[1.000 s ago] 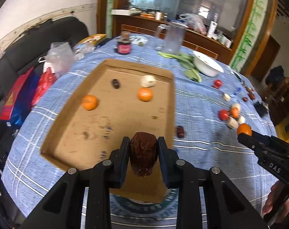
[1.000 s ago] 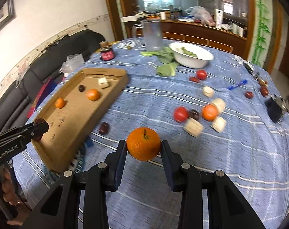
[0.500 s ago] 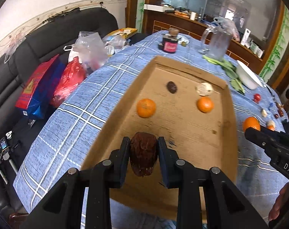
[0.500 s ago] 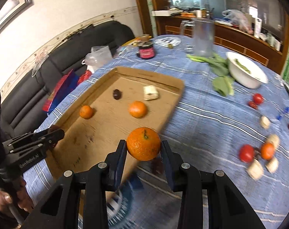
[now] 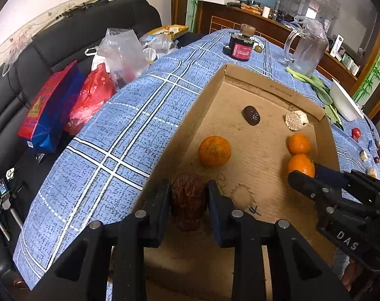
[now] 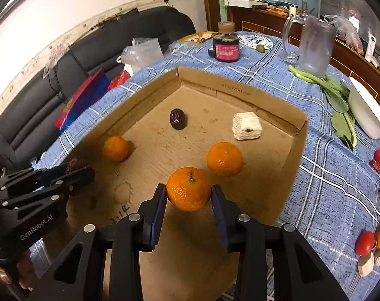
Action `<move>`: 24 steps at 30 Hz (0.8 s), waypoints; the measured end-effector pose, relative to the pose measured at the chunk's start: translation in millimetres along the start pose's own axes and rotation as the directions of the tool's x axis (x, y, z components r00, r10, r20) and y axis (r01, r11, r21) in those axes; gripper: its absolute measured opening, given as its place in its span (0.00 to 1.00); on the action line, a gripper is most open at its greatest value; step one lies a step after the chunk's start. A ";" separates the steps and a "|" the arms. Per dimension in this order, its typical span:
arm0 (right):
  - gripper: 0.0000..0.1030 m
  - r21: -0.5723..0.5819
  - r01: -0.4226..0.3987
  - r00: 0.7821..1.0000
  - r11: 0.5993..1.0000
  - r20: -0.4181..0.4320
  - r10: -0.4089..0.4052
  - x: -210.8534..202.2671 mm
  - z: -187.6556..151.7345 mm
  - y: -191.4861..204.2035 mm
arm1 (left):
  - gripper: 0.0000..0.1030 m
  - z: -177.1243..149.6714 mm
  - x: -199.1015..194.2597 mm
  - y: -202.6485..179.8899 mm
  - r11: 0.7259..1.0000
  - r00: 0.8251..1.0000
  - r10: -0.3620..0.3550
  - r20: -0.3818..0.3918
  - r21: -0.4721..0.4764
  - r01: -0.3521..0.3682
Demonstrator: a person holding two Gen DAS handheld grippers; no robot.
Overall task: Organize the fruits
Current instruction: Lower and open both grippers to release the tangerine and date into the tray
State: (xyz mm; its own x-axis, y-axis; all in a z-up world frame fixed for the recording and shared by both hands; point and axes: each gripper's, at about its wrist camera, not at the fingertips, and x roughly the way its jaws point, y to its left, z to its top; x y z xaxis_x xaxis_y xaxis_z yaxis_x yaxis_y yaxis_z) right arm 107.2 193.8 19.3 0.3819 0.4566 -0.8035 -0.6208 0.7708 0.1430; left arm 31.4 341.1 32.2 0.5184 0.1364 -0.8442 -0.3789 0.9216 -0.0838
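A shallow cardboard tray (image 5: 270, 87) (image 6: 240, 92) lies on the blue checked tablecloth. My left gripper (image 5: 189, 202) is shut on a wrinkled dark brown fruit (image 5: 188, 200), low over the tray's near left part. My right gripper (image 6: 188, 195) is shut on an orange mandarin (image 6: 189, 188), over the tray's near middle; it also shows in the left wrist view (image 5: 301, 165). In the tray lie two mandarins (image 6: 115, 148) (image 6: 223, 158), a dark date (image 6: 177, 122) and a white chunk (image 6: 247, 126).
A dark jar (image 6: 226, 46), a glass jug (image 6: 312, 47), greens (image 6: 337, 100) and a white bowl (image 6: 368, 113) stand beyond the tray. Tomatoes and white chunks (image 6: 370, 243) lie on the cloth at right. A black sofa with bags (image 5: 64, 100) is at left.
Both grippers have moved forward and down over the tray with their fruit still held. The tray contents now look much closer.
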 end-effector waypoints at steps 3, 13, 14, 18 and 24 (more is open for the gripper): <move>0.39 -0.007 0.003 1.000 1.000 -0.015 -0.003 5.4 -0.8 -0.8 | 0.27 -1.2 3.2 0.1 1.000 1.000 0.003 -0.006 0.001 -0.003; 0.43 0.000 0.007 1.000 1.000 -0.017 -0.007 7.2 -1.4 -2.0 | 0.27 -5.9 6.6 1.1 1.000 0.999 0.006 -0.032 -0.003 -0.006; 0.45 0.000 0.012 1.000 1.000 -0.018 -0.012 6.3 -2.0 -2.1 | 0.28 -6.3 5.7 1.6 1.000 0.999 0.010 -0.032 -0.003 -0.011; 0.55 0.005 0.033 0.999 0.999 -0.009 -0.033 0.3 -4.6 -3.2 | 0.31 -8.5 0.8 2.2 1.000 1.000 0.018 -0.025 -0.003 -0.018; 0.62 0.003 0.048 0.999 0.999 0.003 -0.048 -16.4 -10.9 2.0 | 0.48 -15.2 -12.5 -2.5 1.000 1.000 0.028 -0.001 0.001 -0.028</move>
State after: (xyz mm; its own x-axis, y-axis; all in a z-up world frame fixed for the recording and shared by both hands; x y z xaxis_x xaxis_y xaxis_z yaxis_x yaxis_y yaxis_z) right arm 92.2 183.1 26.4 0.4136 0.4206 -0.8075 -0.5999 0.7931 0.1059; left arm 14.3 331.5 34.8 0.5068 0.1613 -0.8469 -0.3925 0.9178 -0.0601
